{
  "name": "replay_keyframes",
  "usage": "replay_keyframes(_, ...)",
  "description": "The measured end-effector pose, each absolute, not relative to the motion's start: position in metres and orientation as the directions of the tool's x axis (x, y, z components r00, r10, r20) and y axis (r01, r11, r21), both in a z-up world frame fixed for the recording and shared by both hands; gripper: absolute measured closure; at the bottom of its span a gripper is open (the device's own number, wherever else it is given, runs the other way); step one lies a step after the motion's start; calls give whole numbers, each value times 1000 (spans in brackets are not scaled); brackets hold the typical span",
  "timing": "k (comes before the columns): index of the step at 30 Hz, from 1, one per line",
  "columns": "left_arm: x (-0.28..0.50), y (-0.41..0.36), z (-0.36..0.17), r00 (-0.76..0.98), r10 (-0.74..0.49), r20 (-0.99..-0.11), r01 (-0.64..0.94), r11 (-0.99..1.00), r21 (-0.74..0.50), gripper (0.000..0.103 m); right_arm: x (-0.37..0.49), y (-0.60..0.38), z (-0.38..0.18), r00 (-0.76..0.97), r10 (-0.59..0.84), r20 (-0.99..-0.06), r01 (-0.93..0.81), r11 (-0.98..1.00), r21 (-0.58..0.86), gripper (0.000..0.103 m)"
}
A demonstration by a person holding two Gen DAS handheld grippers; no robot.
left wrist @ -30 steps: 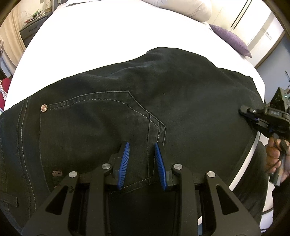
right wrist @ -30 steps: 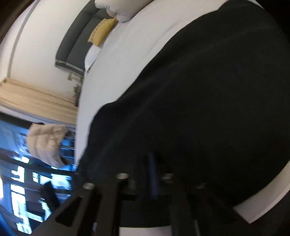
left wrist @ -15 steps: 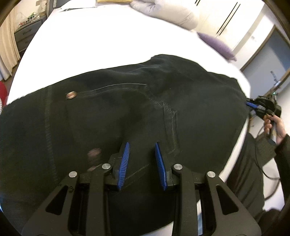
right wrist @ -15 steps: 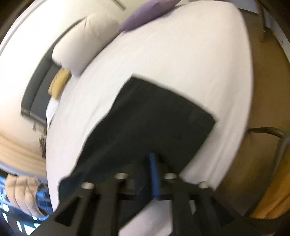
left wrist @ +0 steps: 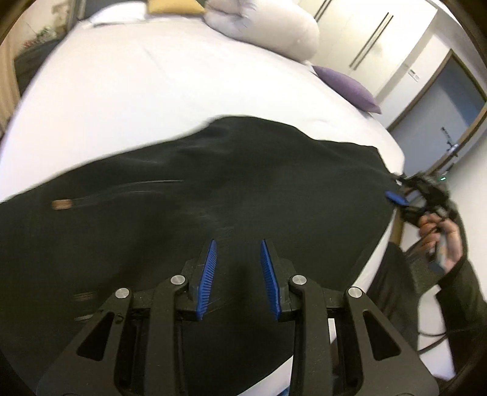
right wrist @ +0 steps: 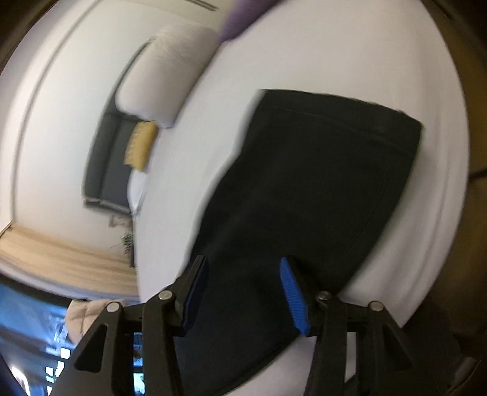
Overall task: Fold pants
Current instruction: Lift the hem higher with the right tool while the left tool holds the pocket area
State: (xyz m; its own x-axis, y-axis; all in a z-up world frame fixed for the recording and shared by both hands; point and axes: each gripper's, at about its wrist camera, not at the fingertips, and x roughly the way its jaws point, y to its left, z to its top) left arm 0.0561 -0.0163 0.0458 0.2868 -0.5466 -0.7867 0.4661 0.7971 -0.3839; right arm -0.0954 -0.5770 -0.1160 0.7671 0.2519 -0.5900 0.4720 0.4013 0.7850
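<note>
The black pants (left wrist: 213,213) are lying spread flat on the white bed (left wrist: 137,91), reaching the near edge of the mattress. In the right wrist view the same pants (right wrist: 319,182) are stretching away from the camera as a long dark panel, its far end squared off with a stitched hem.

Left claw (left wrist: 239,271): hovering over the near part of the pants, pointing steeply down. Its blue pads (left wrist: 210,274) are standing a little apart, with dark cloth showing behind the gap. The picture is blurred here; I cannot tell whether any fabric is lying pinched between them, and nothing is visibly lifted.

Right claw (right wrist: 243,292): jaws opening, the blue pads (right wrist: 293,298) standing clearly apart. The pants are lying under and between the two fingers, but the pads are not pressing on the cloth. In the left wrist view this claw (left wrist: 401,195) is sitting just at the right-hand corner of the pants, by the bed's edge, with the person's hand (left wrist: 441,234) gripping its handle and a dark sleeve (left wrist: 462,292) below it.

Further back on the bed: a white pillow (left wrist: 268,27) and a purple cushion (left wrist: 347,88) near the right side, a yellow cushion (left wrist: 173,6) at the head.
</note>
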Motion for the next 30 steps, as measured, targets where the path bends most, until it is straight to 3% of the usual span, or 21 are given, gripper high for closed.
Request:
replay_keyframes(1, 58, -28, 43, 261, -563, -784, 480, 780, -401, 74, -98, -585, -121, 766, 247, -594, 477, 401, 782, 72)
replay_keyframes(2, 60, -42, 41, 244, -568, -786, 492, 771, -404, 74, -107, -600, -121, 764, 227, -605, 489, 407, 771, 76)
replay_keyframes(5, 67, -75, 33, 181, -598, -781, 522, 731, -439, 74, -121, -621, -109, 741, 114, -662, 563, 433, 704, 76)
replay_keyframes(6, 71, -84, 29, 163, -603, -781, 521, 725, -451, 74, -127, -626, -104, 739, 89, -668, 575, 434, 693, 69)
replay_keyframes(8, 77, -103, 18, 149, -588, -795, 506, 736, -450, 74, -151, -633, -88, 753, 28, -657, 582, 438, 685, 39)
replay_keyframes(10, 85, -105, 8, 144, -605, -783, 468, 739, -485, 74, -163, -632, -72, 758, -31, -651, 589, 459, 665, 32)
replay_keyframes(15, 92, -84, -4, 136, -662, -737, 399, 717, -571, 74, -183, -635, -81, 760, -25, -649, 602, 404, 689, 33)
replay_keyframes(17, 89, -76, -2, 142, -661, -737, 390, 721, -572, 74, -161, -629, -94, 736, -4, -677, 630, 371, 683, 42)
replay_keyframes(19, 85, -69, -1, 162, -648, -744, 383, 736, -558, 74, -154, -624, -103, 717, 12, -697, 652, 345, 676, 43)
replay_keyframes(30, 84, -69, 3, 172, -640, -749, 360, 749, -556, 74, -142, -632, -126, 832, 18, -555, 532, 258, 806, 48)
